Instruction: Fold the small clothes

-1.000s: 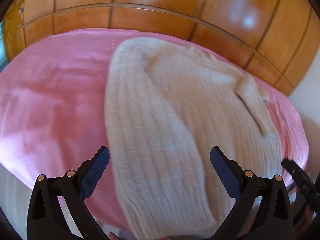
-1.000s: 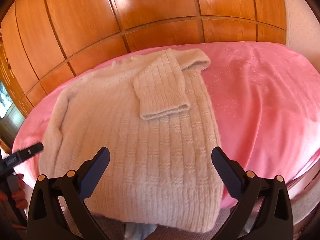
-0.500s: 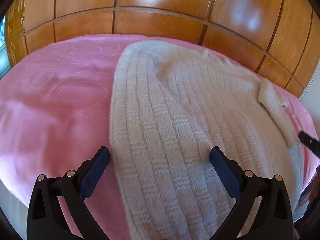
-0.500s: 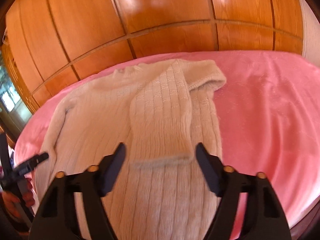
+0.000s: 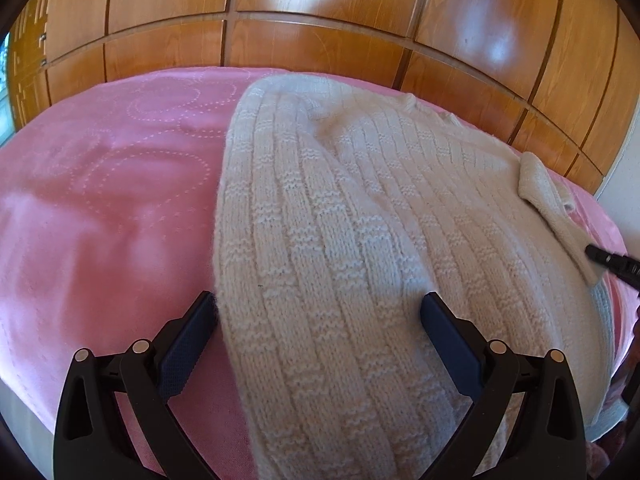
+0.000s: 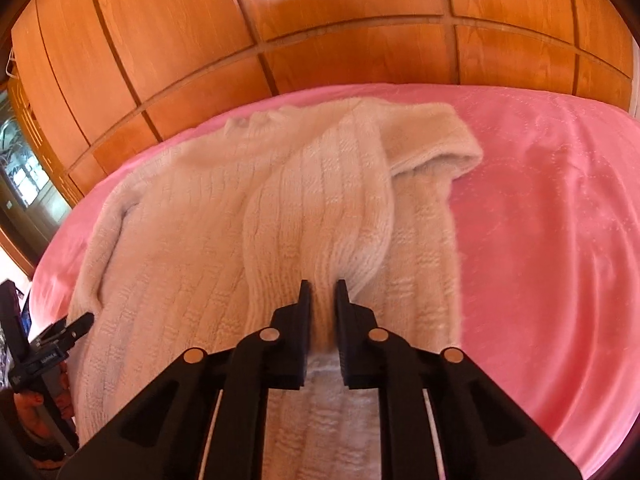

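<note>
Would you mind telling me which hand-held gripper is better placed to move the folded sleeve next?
The right hand-held gripper: its jaws, just closing, pinch the sleeve; the left is open over the sweater.

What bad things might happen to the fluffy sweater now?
The right gripper has just closed on the folded sleeve's cuff, pinching only a little knit, so it might slip out when lifted. The sweater hangs over the pink blanket's near edge, so a pull may drag it off. The left gripper is open, holding nothing down.

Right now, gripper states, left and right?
Left gripper: open, over the sweater, gripping nothing.
Right gripper: jaws just closed, pinching the sweater's folded sleeve.
</note>
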Demonstrator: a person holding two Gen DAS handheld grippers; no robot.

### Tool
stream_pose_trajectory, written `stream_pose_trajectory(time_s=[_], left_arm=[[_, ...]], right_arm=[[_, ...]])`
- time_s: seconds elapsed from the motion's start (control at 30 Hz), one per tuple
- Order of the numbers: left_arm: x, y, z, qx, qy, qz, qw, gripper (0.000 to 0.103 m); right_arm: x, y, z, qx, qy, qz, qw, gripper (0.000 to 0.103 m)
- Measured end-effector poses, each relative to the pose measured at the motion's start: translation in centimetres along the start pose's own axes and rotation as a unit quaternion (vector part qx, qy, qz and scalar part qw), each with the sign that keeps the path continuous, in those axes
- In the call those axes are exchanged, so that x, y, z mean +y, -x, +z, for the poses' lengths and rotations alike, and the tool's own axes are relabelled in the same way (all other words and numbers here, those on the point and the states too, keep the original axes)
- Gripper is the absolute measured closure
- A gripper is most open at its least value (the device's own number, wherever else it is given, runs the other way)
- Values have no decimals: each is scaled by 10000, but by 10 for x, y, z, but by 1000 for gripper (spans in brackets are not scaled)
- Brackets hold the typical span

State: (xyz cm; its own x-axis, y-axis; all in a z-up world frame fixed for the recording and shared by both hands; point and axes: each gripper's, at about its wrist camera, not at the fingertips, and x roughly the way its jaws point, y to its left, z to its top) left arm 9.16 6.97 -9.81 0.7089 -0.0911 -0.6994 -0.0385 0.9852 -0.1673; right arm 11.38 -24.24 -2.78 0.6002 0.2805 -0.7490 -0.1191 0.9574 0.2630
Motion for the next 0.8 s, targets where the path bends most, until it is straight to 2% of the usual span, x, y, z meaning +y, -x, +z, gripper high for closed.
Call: stream_pose_trajectory(time_s=[0.17, 0.37, 0.5, 0.63, 0.73, 0.8], left_arm=[[2, 0, -2, -59, -30, -101, 9999, 3], [1, 1, -5, -150, -15, -29, 9999, 3], [0, 2, -8, -215, -18, -27, 9998, 3], [-1, 2, -9, -244, -29, -5, 9997, 3], [-1, 2, -9, -253, -34, 11, 9997, 3], [-1, 2, -9, -265, -39, 15, 9996, 3]], right_arm=[[-37, 23, 14, -286, -183, -446, 9984, 95], [-98, 42, 34, -446, -239, -1379, 9891, 96], [-137, 52, 46, -561, -211, -2196, 9738, 97], [-182, 60, 56, -680, -261, -3093, 9482, 96], [-217, 58, 55, -591, -495, -3531, 9324, 96], [-236, 54, 49, -478, -742, -3622, 9279, 93]])
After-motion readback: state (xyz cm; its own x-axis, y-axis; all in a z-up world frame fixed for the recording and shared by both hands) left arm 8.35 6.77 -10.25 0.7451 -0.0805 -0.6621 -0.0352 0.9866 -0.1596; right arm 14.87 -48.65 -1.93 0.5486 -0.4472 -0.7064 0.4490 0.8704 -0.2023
